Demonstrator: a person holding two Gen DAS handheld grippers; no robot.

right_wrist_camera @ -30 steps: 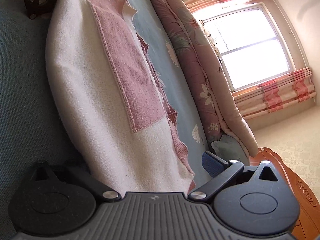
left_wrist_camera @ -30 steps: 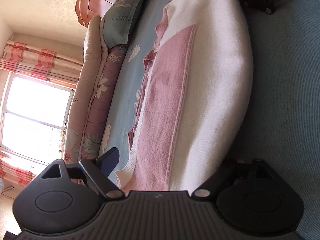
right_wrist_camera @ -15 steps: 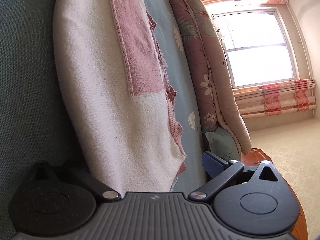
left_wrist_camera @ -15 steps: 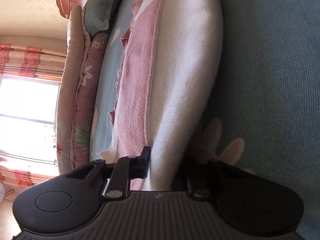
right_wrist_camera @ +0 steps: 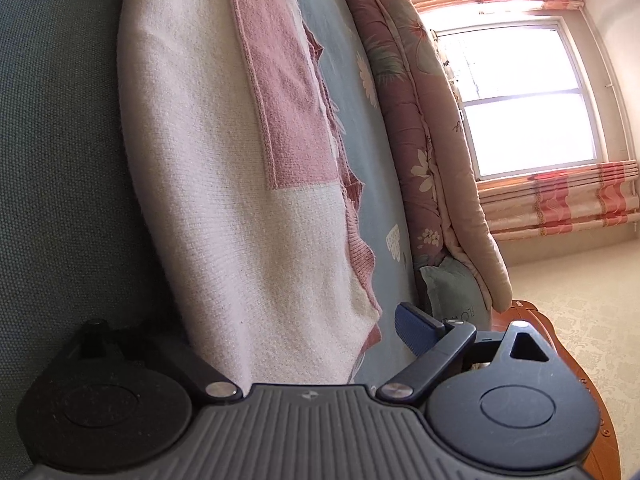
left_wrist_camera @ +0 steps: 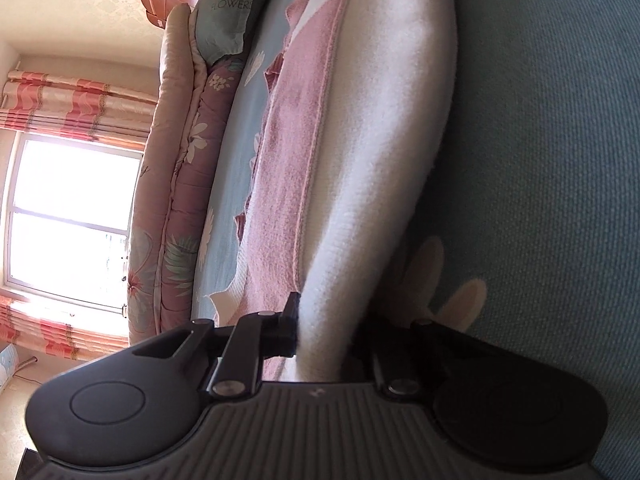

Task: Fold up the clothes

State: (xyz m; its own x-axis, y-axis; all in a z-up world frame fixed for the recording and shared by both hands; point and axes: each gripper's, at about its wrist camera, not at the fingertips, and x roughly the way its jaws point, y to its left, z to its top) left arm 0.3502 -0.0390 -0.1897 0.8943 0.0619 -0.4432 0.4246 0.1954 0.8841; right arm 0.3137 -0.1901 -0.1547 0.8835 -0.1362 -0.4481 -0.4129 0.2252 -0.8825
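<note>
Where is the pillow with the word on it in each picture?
Left wrist view: the green pillow sits at the top, left of the pink and white sweater, against the folded quilt.
Right wrist view: the same pillow is low and right of centre, just above the blue fingertip.
Shared landmark: the bright window.

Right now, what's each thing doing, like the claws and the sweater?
Left claw: shut, pinching the sweater's near edge.
Right claw: open, has just been closing a little, sweater edge between its fingers, not pinched.
Sweater: cream and pink, folded over, lying on the bed.
Quilt: rolled up along the bed.
Curtains: pulled open.
</note>
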